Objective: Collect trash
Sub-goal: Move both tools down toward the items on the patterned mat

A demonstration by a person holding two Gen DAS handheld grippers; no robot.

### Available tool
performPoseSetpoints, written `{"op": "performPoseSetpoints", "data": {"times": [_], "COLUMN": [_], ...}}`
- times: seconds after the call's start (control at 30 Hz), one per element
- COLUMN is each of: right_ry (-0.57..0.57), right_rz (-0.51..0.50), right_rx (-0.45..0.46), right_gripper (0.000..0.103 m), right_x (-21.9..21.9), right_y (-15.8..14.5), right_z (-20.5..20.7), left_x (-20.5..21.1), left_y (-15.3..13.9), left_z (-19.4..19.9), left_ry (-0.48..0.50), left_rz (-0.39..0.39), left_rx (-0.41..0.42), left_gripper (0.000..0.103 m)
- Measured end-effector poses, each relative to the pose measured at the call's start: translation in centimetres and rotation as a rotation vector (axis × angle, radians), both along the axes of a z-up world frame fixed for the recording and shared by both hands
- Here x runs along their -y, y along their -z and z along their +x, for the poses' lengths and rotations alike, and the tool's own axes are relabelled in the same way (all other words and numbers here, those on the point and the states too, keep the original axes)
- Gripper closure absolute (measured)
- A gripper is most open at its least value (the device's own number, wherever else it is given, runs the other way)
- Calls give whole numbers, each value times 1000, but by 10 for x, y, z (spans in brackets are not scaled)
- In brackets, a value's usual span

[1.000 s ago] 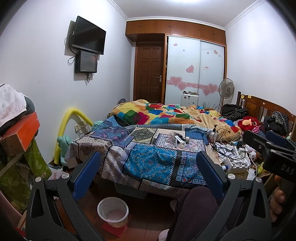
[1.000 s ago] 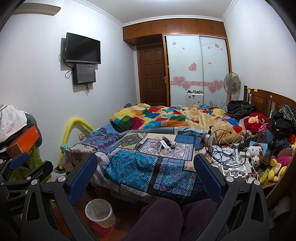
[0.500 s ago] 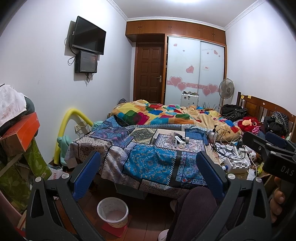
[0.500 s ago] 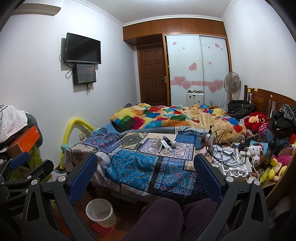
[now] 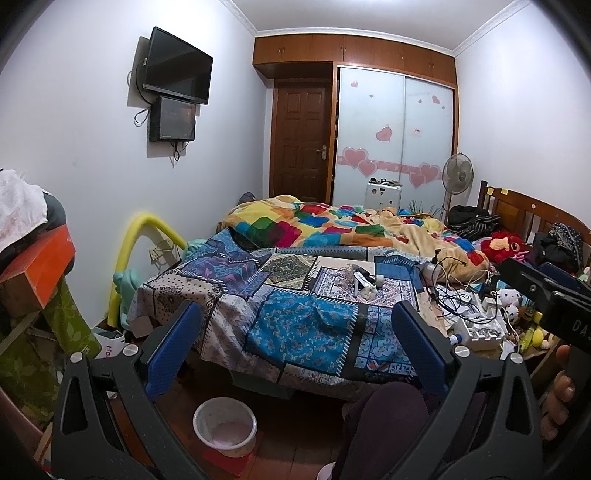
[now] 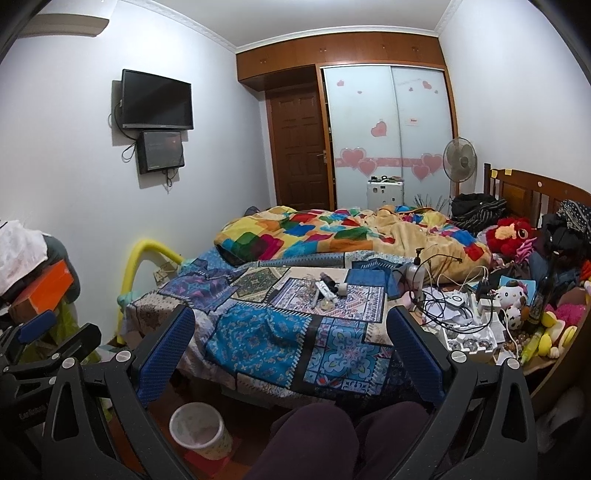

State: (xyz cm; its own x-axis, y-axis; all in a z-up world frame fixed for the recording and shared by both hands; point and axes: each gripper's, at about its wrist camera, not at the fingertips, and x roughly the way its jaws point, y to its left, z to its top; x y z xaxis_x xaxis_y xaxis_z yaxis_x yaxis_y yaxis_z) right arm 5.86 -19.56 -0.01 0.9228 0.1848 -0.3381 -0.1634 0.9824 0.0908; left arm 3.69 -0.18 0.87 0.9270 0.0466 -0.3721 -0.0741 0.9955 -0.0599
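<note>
Patchwork bedspread [image 5: 295, 317] cluttered with cables [image 6: 439, 295]; wastebasket [image 5: 224, 424] on floor.

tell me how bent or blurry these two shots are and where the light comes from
Left wrist view: strong fisheye bending of the walls, dark corners, bright glow on the ceiling, sharp focus on the bed. Right wrist view: the same bending, even soft light, the television casts a faint shadow on the wall, nothing blurred.
</note>
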Motion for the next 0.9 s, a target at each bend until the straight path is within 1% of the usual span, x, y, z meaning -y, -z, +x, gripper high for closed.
{"op": "performPoseSetpoints", "data": {"times": [0.23,0.37,0.5,0.6,0.7,0.8,0.83,0.9], "right_ry": [45,77,93,97,99,106,106,104], "right_rz": [-9,-6,-10,-18,-17,-9,-4,12], "right_rx": [-4,-25,-59,-93,-130,-165,-177,-207], "right_gripper": [0,0,0,0,0,0,0,0], "right_x": [12,25,40,50,63,74,77,84], "right_y": [-5,-9,-8,-2,4,12,15,23], "right_z": [35,68,105,132,160,185,193,211], "left_x": [2,7,16,25,31,37,38,44], "left_y": [-2,-2,4,11,20,32,36,47], "left_z": [58,95,142,173,207,246,253,281], "left_ry": [5,13,49,64,82,109,115,120], "left_rz": [13,29,27,23,-1,-32,-34,-33], "left_rx": [-22,-30,-64,-86,-122,-165,-175,-211], "left_gripper": [0,0,0,0,1,7,7,7]}}
